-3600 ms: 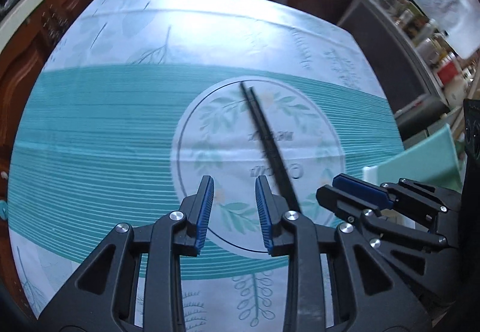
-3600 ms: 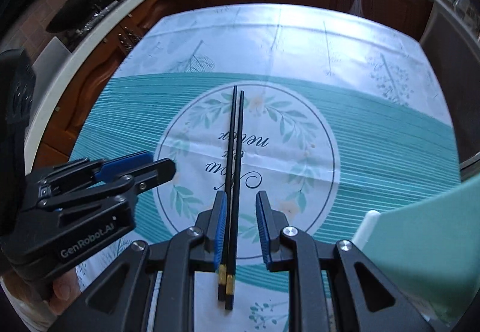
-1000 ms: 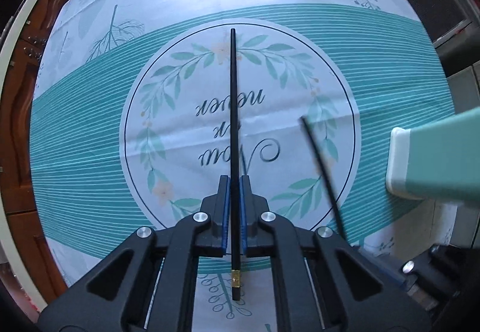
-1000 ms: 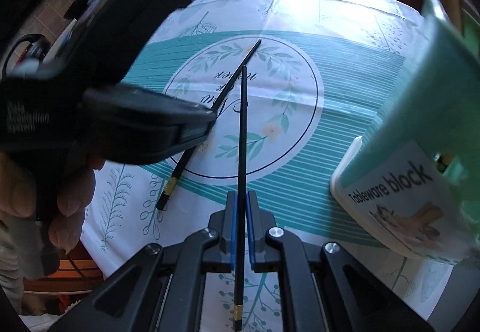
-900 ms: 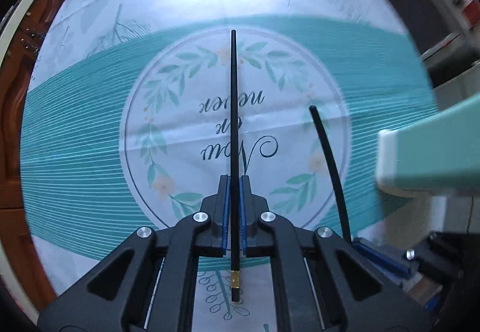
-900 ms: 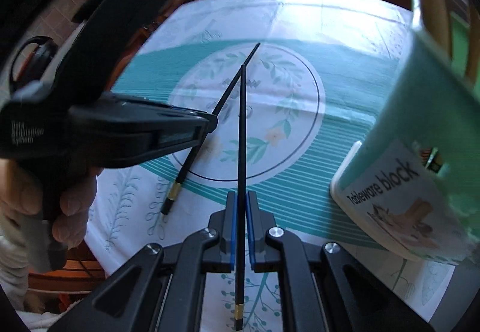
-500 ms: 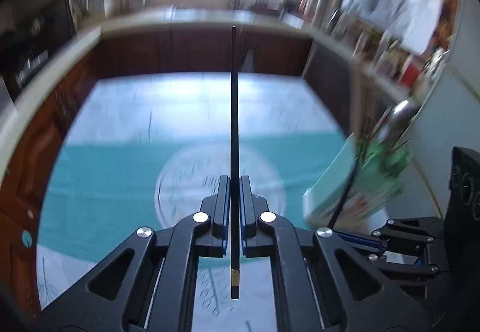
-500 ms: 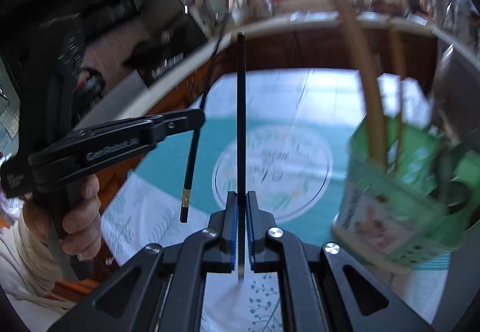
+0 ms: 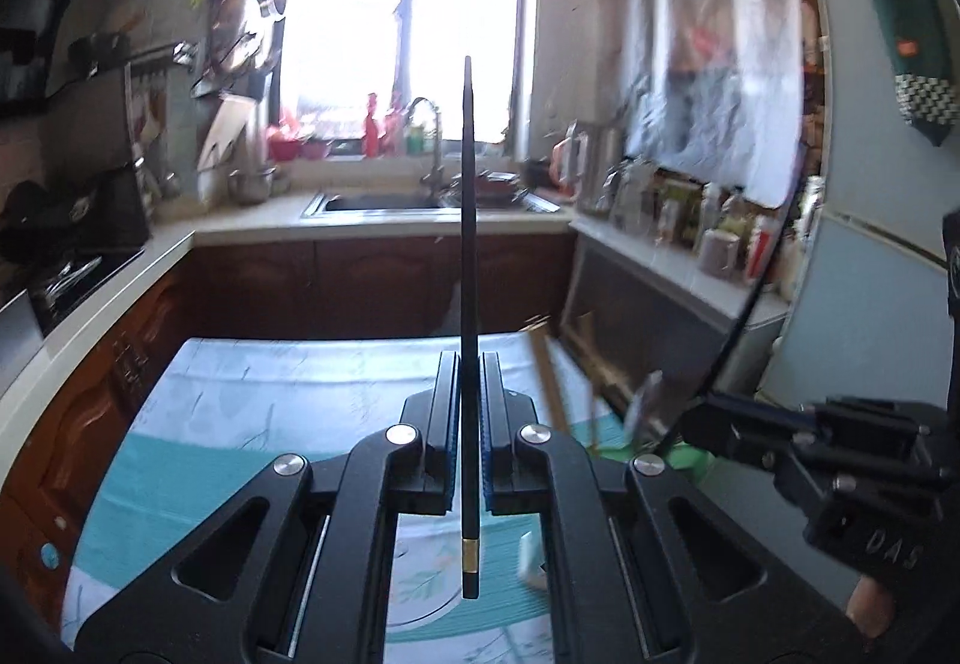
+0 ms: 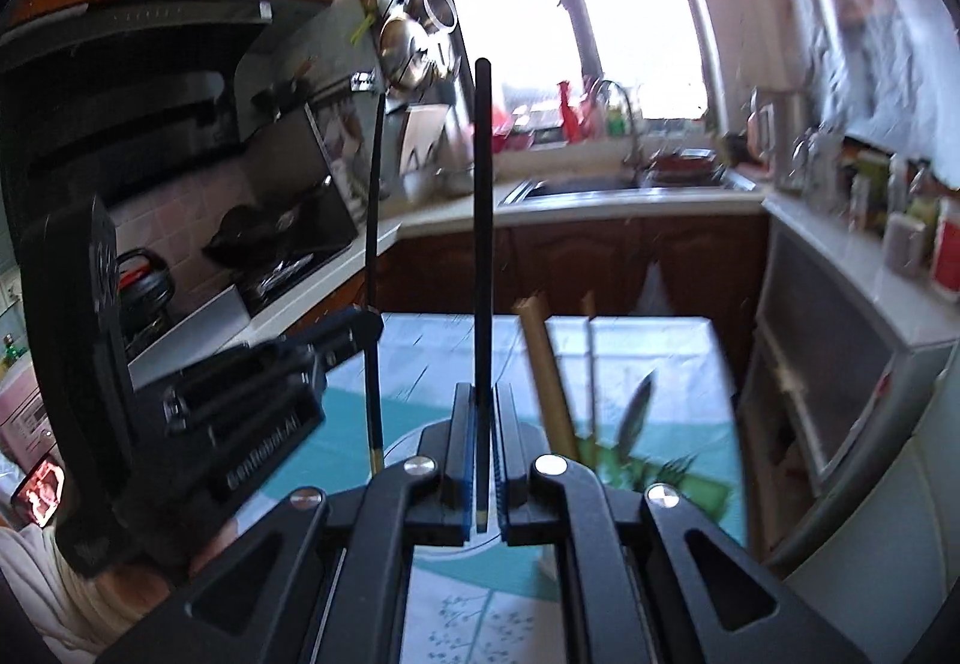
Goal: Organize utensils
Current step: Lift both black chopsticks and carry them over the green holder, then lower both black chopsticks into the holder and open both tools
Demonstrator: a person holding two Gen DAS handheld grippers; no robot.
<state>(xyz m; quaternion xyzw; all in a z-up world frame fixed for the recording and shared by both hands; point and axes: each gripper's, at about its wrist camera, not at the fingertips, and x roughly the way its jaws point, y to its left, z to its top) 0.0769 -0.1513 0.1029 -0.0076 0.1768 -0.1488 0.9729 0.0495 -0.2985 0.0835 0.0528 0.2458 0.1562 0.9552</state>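
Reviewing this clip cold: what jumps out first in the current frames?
Each gripper is clamped on one black chopstick standing straight up against the bright window: the left gripper on the left chopstick, the right gripper on the right chopstick. Low beside them, to their right, is the green utensil holder, blurred, already bristling with wooden handles.

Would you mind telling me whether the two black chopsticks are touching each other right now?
Apart. In the right wrist view, the chopstick clamped in the right hand-held gripper stands clear of the one in the left hand-held gripper, with kitchen background visible between them.
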